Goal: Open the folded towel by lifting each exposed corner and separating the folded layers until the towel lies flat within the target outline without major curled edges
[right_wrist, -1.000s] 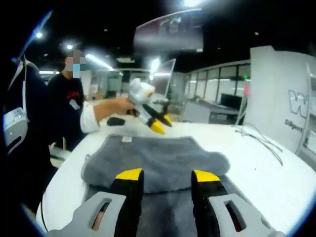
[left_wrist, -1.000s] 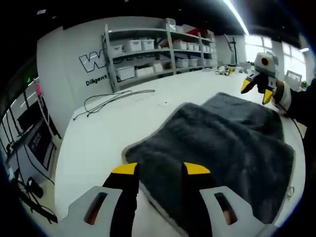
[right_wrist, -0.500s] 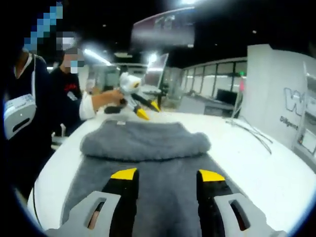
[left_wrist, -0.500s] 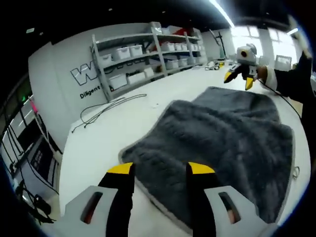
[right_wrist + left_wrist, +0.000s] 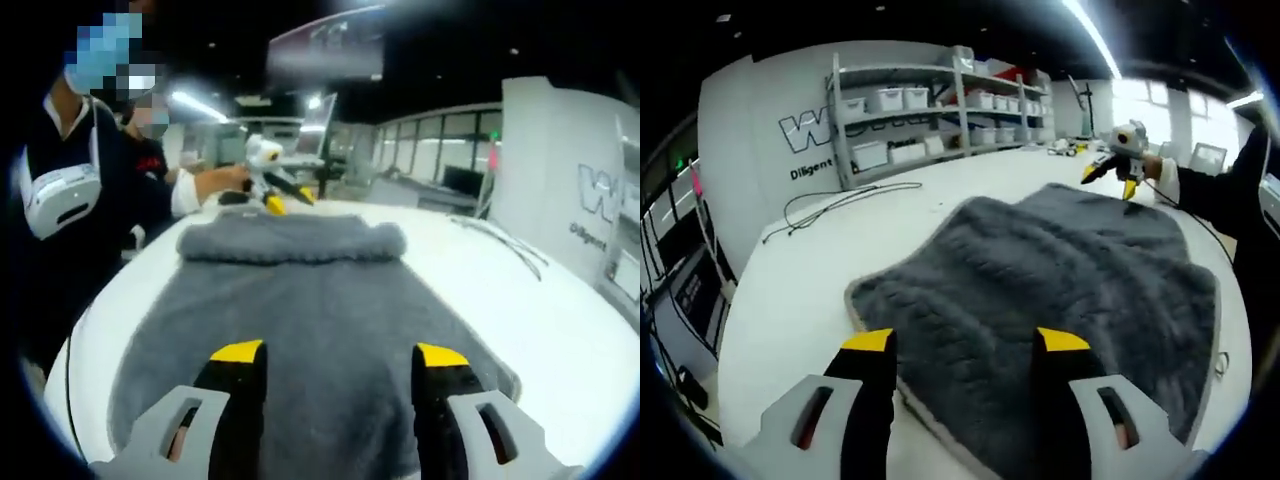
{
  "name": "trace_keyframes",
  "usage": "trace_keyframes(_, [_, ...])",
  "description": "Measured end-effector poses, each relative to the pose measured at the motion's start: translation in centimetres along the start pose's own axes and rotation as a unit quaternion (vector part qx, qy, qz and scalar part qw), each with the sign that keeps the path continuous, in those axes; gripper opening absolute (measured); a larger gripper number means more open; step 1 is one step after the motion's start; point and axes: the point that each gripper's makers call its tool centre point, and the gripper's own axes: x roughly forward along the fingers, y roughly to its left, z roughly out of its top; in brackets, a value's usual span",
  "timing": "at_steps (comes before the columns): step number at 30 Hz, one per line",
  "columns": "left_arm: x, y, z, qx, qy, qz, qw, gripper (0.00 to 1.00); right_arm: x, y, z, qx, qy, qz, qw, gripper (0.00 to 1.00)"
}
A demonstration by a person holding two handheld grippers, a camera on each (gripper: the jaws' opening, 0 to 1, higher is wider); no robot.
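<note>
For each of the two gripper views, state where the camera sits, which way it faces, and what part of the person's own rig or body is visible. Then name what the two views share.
Left gripper view: rides on the left gripper, looking along its open jaws across the grey towel toward shelves; the right gripper, hand-held on a dark sleeve, shows far right.
Right gripper view: rides on the right gripper, jaws open, facing back over the towel toward the left gripper and people standing behind.
Shared: the towel on the white table, seen from opposite ends.

We see the towel (image 5: 1060,290) as thick, fuzzy grey cloth, matt and ribbed. Under it, the desk (image 5: 800,290) looks smooth, white and faintly glossy.
</note>
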Motion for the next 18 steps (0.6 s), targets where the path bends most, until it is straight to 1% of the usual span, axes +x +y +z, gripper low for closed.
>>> trace_keyframes(3, [0.1, -0.4, -0.3, 0.001, 0.005, -0.005, 1.0, 0.56, -0.2, 0.3, -1.0, -0.007, 0.013, 0.011, 0.9998, 0.62])
trace_keyframes(4, [0.1, -0.5, -0.3, 0.0, 0.005, -0.006, 1.0, 0.56, -0.4, 0.2, -1.3, -0.011, 0.012, 0.012, 0.9998, 0.63])
trace_keyframes(8, [0.2, -0.9, -0.4, -0.011, 0.002, -0.016, 0.9998, 0.58, -0.8, 0.4, -1.9, -0.004, 0.009, 0.018, 0.9998, 0.64])
trace_keyframes(10, [0.2, -1.3, 0.0, -0.033, -0.013, -0.029, 0.999, 0.6, -1.0, 0.4, -2.4, -0.007, 0.014, 0.023, 0.9996, 0.63])
trace_keyframes(11, [0.2, -1.3, 0.0, -0.038, -0.013, -0.03, 0.9988, 0.61, -1.1, 0.4, -2.5, -0.007, 0.015, 0.023, 0.9996, 0.63])
trace_keyframes(13, [0.2, -1.5, -0.1, -0.039, -0.012, -0.03, 0.9987, 0.63, -1.4, 0.4, -2.8, -0.005, 0.016, 0.023, 0.9996, 0.64])
trace_keyframes(16, [0.2, -1.8, -0.6, -0.04, -0.007, -0.03, 0.9987, 0.67, -1.7, 0.4, -2.8, 0.011, 0.006, 0.026, 0.9996, 0.65])
trace_keyframes(18, [0.2, -2.0, -1.0, -0.047, -0.001, -0.031, 0.9984, 0.67, -1.8, 0.5, -3.1, 0.017, 0.009, 0.032, 0.9993, 0.66])
